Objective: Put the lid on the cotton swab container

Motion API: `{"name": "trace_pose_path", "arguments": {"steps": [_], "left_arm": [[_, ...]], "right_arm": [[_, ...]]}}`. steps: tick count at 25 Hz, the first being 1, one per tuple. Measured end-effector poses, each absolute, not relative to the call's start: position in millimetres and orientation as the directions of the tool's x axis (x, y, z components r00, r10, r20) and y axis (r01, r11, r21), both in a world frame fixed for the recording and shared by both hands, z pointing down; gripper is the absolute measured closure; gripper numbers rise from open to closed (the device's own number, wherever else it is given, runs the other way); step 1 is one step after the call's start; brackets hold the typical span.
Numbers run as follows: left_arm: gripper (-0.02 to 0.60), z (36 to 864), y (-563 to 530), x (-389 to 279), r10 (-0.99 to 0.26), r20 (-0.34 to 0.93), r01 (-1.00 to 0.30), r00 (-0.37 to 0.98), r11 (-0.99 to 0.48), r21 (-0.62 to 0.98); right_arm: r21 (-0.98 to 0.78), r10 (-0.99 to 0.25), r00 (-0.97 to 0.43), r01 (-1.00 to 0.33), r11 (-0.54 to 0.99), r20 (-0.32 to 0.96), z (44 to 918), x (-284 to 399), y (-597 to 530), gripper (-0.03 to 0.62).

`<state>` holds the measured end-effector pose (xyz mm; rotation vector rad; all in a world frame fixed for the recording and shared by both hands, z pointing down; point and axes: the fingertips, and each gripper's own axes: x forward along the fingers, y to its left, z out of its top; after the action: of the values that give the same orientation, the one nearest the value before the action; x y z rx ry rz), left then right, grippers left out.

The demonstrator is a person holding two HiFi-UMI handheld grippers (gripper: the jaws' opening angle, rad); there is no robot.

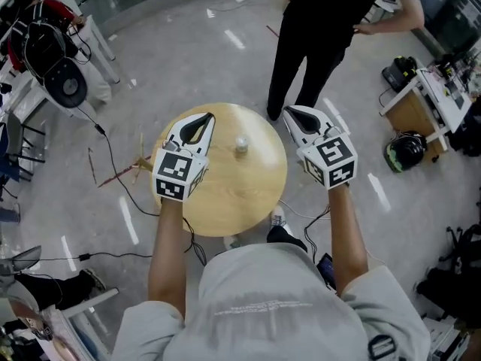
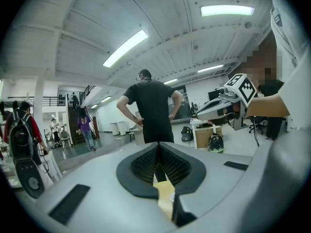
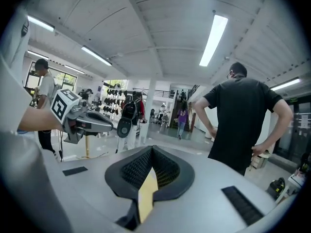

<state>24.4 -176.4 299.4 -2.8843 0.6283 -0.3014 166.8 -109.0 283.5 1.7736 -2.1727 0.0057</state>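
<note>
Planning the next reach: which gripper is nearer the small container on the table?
Left, narrowly. The left gripper is raised just left of the container; the right gripper is raised farther off on its right.

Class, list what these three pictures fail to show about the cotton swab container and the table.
Head view: cotton swab container too small to tell whether it is closed.
Gripper views: left gripper and right gripper hide the table, bar a sliver.
Head view: bystander cut off by the top edge.
</note>
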Motion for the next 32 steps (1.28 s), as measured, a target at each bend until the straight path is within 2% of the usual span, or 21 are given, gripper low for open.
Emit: {"name": "trace_pose_path", "arguments": {"steps": [10, 16, 32], "left_arm": [[0.561, 237, -131, -2, -0.405, 0.090, -0.357, 0.910, -0.874, -0.330], [0.561, 221, -113, -16, -0.393, 0.049, -0.354, 0.918, -0.870, -0.345], [0.561, 210, -95, -7, -0.379, 0.039, -0.341, 0.925, -0.868, -0.360]], "right_arm": [[0.271, -0.967, -0.153, -0.940, 0.206, 0.203, 240, 127, -69, 0.566], [0.294, -0.970, -0.186, -0.929, 0.226, 0.157, 218, 98, -59, 0.566], [0.328, -0.962, -0.209, -0.909, 0.256, 0.174, 215, 90, -53, 0.568]]}}
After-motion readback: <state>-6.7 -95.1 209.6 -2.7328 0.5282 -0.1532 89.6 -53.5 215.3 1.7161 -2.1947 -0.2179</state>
